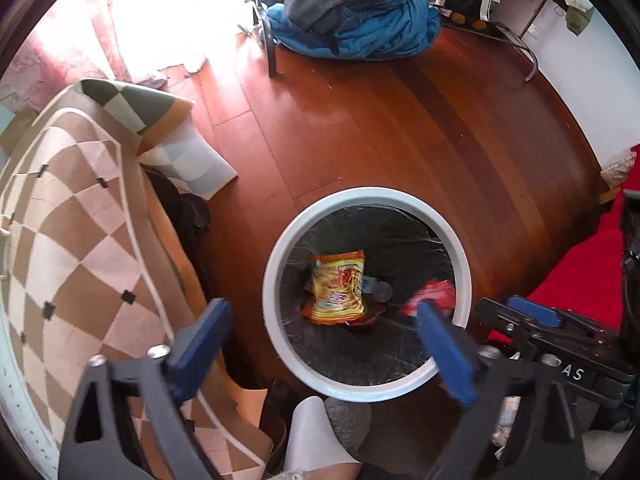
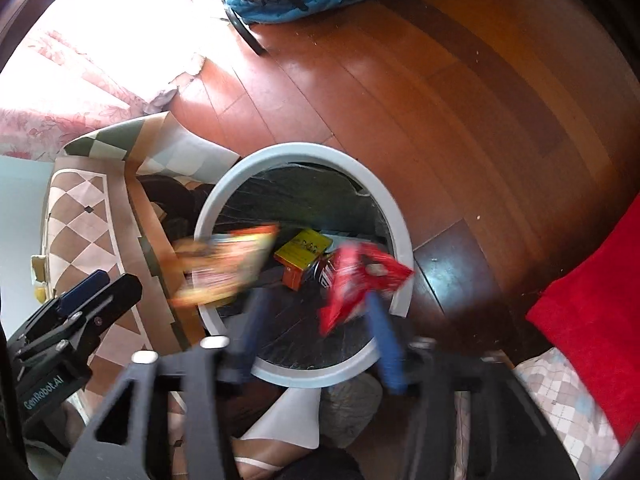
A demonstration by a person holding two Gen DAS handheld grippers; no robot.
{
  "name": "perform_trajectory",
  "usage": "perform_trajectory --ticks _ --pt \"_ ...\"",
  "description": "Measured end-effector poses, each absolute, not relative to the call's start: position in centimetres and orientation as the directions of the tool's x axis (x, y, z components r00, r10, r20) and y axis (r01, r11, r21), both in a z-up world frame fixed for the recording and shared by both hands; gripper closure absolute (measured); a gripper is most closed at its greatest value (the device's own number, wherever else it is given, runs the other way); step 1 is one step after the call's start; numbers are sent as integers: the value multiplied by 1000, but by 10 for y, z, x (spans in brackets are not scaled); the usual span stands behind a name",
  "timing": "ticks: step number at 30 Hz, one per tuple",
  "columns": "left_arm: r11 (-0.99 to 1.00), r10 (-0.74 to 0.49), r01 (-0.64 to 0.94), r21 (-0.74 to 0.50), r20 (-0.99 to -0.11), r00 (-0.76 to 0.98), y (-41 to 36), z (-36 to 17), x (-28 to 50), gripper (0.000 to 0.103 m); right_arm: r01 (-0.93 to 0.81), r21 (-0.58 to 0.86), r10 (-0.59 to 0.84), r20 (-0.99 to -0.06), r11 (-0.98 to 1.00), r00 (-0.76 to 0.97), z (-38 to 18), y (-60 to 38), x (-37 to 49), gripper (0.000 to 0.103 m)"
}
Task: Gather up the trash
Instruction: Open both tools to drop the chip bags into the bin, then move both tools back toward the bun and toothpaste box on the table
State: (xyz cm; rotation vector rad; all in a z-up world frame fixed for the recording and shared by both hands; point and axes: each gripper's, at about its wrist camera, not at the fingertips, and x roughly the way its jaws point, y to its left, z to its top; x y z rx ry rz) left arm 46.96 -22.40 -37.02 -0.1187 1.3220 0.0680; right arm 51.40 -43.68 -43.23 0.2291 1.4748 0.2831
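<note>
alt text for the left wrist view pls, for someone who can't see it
The open left gripper hovers above a round white-rimmed trash bin lined with a black bag, an orange-yellow snack wrapper and a red wrapper inside. The bin stands on a reddish wooden floor, a checkered mat to its left, the right gripper at the right edge.

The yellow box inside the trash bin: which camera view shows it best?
The right wrist view shows it best: the yellow box lies in plain sight at the bottom of the trash bin, between two blurred wrappers. In the left wrist view, the orange wrapper covers that part of the bin, and I cannot make out the box.
</note>
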Motion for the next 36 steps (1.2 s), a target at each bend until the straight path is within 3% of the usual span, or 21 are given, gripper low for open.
perform_trajectory --ticks 3,5,7,8,17,26,32,36 --pt "992 1 -125 -31 -969 248 -219 -363 466 6 -62 297 302 -948 953 99 -418 -438 508 36" --pt "991 16 -133 -18 -967 254 -216 -357 461 6 -69 270 276 -954 960 116 -408 -439 504 25" --pt "990 25 -138 -11 -966 257 -213 -352 456 6 -77 241 249 -959 968 133 -398 -439 500 3" --pt "990 28 -142 -10 -966 259 -212 -349 454 6 -82 223 233 -962 971 140 -393 -440 498 0" --pt "987 50 -163 0 -952 301 -209 -312 429 1 -107 119 139 -968 987 209 -342 -437 473 0" --pt "983 46 -182 -25 -927 373 -203 -262 398 1 -144 93 133 -946 985 295 -273 -428 438 0" --pt "967 122 -255 13 -901 417 -177 -211 374 1 -155 171 216 -911 973 351 -219 -415 415 0" --pt "933 201 -358 25 -862 466 -121 -175 348 1 -262 217 306 -876 940 373 -173 -368 406 0"
